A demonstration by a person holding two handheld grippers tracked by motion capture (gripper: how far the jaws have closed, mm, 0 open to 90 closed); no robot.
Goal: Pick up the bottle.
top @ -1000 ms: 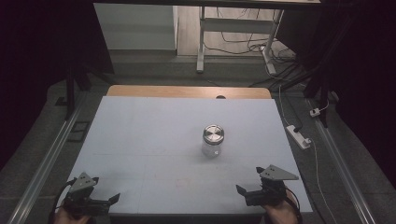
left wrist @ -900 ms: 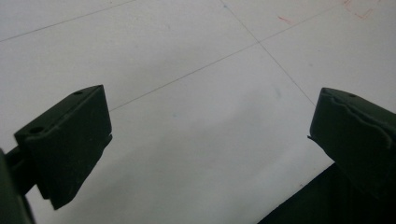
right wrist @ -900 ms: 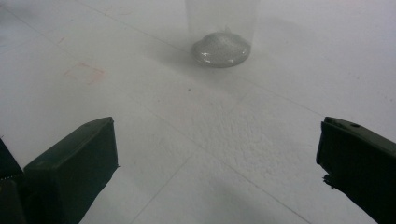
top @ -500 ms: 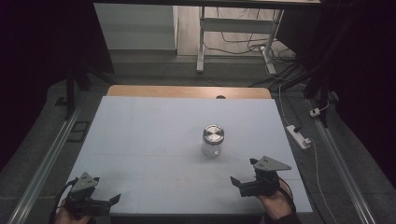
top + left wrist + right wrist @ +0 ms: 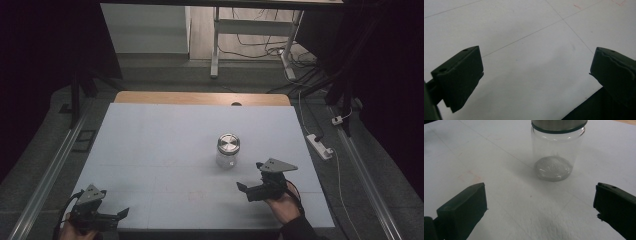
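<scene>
A clear glass jar with a steel lid stands upright right of the table's middle. The right gripper view shows the jar a short way ahead of the jaws, with a little grey-white powder at its bottom. My right gripper hovers just to the front right of the jar, apart from it; between its wide-apart jaws, my right gripper holds nothing. My left gripper rests near the table's front left corner, and in its own view my left gripper is open over bare table.
The white table top has a wooden strip along its far edge. A power strip lies on the floor off the right side. Metal rails run along both sides; a desk frame and cables stand beyond.
My right gripper has moved forward and left toward the jar. The left gripper has stayed near the front left corner.
</scene>
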